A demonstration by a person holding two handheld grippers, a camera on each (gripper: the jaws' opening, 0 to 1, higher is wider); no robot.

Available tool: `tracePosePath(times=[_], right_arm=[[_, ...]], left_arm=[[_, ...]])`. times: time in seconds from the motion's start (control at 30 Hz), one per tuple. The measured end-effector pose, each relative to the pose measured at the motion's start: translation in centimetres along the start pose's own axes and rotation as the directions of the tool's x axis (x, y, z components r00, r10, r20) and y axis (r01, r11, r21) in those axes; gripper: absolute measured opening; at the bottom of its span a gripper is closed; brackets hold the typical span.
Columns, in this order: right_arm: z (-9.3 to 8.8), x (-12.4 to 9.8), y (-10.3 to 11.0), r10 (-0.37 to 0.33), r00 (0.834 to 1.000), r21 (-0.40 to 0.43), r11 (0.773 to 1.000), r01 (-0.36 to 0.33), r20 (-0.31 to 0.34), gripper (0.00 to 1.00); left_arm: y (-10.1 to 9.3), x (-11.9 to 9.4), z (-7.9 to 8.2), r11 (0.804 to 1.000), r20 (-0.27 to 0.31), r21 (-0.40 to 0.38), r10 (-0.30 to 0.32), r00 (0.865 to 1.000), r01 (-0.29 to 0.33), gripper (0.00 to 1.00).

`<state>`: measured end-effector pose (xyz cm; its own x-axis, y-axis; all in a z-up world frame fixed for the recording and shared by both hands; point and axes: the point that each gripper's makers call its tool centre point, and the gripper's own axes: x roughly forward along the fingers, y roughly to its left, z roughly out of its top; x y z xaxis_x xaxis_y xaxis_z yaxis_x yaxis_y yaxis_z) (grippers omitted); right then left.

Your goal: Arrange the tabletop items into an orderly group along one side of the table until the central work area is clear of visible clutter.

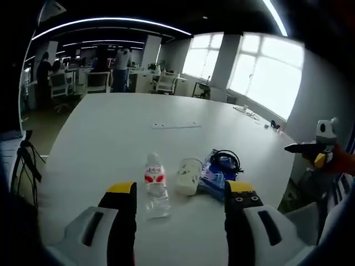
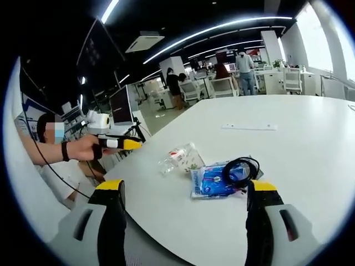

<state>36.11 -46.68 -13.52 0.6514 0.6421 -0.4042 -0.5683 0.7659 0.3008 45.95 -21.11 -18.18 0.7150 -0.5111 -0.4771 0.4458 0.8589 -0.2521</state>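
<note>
Jaws on the left gripper (image 1: 178, 195) stand wide apart, empty, framing the water bottle (image 1: 156, 185) lying on the counter (image 1: 138, 111). Right gripper (image 2: 184, 195) likewise gapes wide, holding nothing, above the blue packet (image 2: 213, 180).

Near table edge crowded: water bottle (image 1: 156, 185) lying down, white tub (image 1: 188, 176) just beside it, blue packet (image 1: 213, 176) with a black cable coil (image 1: 226, 160) on top, all bunched together. Beyond them the white table (image 1: 138, 119) lies open, only a flat strip (image 1: 175, 125) mid-surface and small bits (image 1: 248, 112) at the far window-side edge.
</note>
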Motion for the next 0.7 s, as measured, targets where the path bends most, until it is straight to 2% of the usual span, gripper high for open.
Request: tracePosePath(times=[0.23,0.7], right_arm=[[-0.4,-0.2,-0.4,-0.011,1.0,0.013,1.0,0.011,-0.001,0.91],[-0.6,-0.4,-1.8,-0.039,0.999,0.034,0.999,0.039,-0.001,0.91]], left_arm=[[0.5,2.3,-0.3,1.0,-0.034,0.01,0.0,0.999,0.0,0.64],[3.1,6.7,-0.3,1.0,-0.084,0.012,0.027,0.996,-0.026,0.62]])
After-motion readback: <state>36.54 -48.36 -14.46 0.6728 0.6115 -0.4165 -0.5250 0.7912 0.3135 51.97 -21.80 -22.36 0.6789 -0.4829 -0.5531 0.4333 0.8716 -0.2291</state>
